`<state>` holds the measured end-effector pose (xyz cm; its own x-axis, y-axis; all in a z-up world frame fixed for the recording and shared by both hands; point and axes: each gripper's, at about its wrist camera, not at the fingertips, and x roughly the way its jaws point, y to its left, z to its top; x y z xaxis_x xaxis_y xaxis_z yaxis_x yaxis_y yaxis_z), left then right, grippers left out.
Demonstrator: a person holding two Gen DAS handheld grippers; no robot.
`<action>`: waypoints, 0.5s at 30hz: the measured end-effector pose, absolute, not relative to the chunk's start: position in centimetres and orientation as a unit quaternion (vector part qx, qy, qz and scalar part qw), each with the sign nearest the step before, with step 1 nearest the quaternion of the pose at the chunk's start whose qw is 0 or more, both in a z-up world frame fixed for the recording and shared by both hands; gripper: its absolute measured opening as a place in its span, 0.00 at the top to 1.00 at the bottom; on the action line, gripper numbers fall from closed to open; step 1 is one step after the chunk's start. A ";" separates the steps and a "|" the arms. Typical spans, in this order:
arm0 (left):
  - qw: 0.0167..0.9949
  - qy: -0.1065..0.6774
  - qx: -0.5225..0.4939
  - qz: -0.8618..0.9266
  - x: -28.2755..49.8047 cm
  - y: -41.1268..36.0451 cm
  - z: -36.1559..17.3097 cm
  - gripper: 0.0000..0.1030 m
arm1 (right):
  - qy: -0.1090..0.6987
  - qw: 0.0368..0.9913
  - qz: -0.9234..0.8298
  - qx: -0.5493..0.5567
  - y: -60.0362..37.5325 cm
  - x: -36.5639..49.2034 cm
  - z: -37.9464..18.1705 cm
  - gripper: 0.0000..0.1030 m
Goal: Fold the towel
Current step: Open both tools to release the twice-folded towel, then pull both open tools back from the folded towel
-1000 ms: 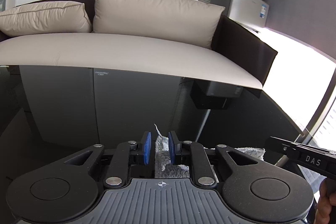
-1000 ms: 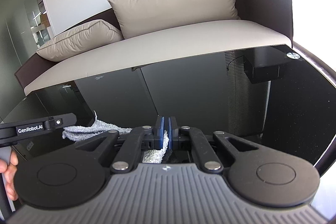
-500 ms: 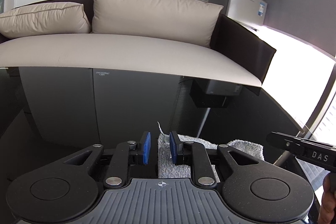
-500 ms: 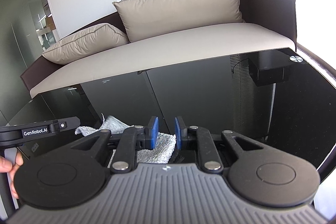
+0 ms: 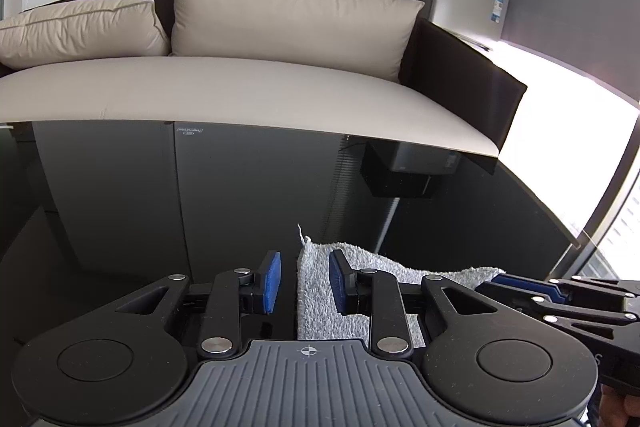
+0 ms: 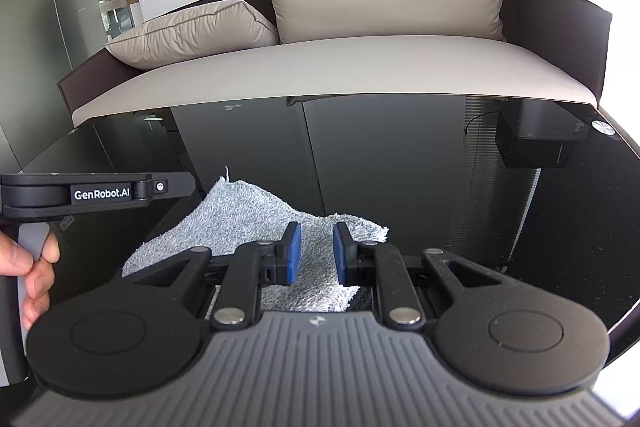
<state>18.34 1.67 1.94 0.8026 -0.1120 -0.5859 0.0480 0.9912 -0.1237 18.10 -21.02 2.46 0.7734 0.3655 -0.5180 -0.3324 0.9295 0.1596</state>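
A: From the left wrist view, what is the left gripper (image 5: 304,281) doing?

B: It is hovering low over the glossy black worktop (image 5: 240,195) with its blue pads (image 5: 273,277) standing moderately apart and gripping nothing. The pale grey towel (image 5: 320,295) is lying flat on the worktop, its left edge running up through the gap between the pads, nearer the right-hand one; whether that pad is touching the cloth is unclear. The towel's corner with a loose thread is poking out just ahead of the fingertips.

A: Is the other tool showing there?

B: Yes, the right gripper (image 5: 496,283) is coming in from the right edge, its tips sitting at the towel's far right corner; how far apart its pads are standing is hard to tell from here.

A: And the right wrist view?

B: The right gripper (image 6: 316,251) is likewise standing moderately apart and holding nothing, poised over the towel (image 6: 248,219), which is spreading beneath and to the left of it. The left gripper (image 6: 96,193) is reaching in side-on at the left, held by the person's hand (image 6: 32,267). A beige sofa (image 6: 360,67) is sitting beyond the worktop.
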 end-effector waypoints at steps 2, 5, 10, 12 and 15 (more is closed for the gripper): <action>0.947 0.314 -0.045 -0.043 18.2 1.6 1.7 0.74 | 0.282 0.941 0.182 0.031 -21.2 18.2 2.4 0.81; 0.946 0.318 -0.044 -0.043 18.1 1.6 1.5 0.67 | 0.286 0.941 0.178 0.039 -21.6 18.1 2.3 0.76; 0.944 0.323 -0.039 -0.043 17.7 1.5 1.1 0.58 | 0.283 0.941 0.179 0.039 -21.8 17.7 2.4 0.67; 0.944 0.324 -0.036 -0.045 17.4 1.5 1.0 0.54 | 0.284 0.941 0.178 0.040 -21.8 17.6 2.3 0.66; 0.945 0.324 -0.030 -0.043 16.9 1.4 1.0 0.36 | 0.280 0.943 0.174 0.042 -22.1 17.4 2.4 0.54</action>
<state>16.95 1.37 1.03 0.7860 -0.1008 -0.6099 0.0614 0.9945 -0.0852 17.41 -22.10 2.38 0.7825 0.3514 -0.5141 -0.3040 0.9361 0.1772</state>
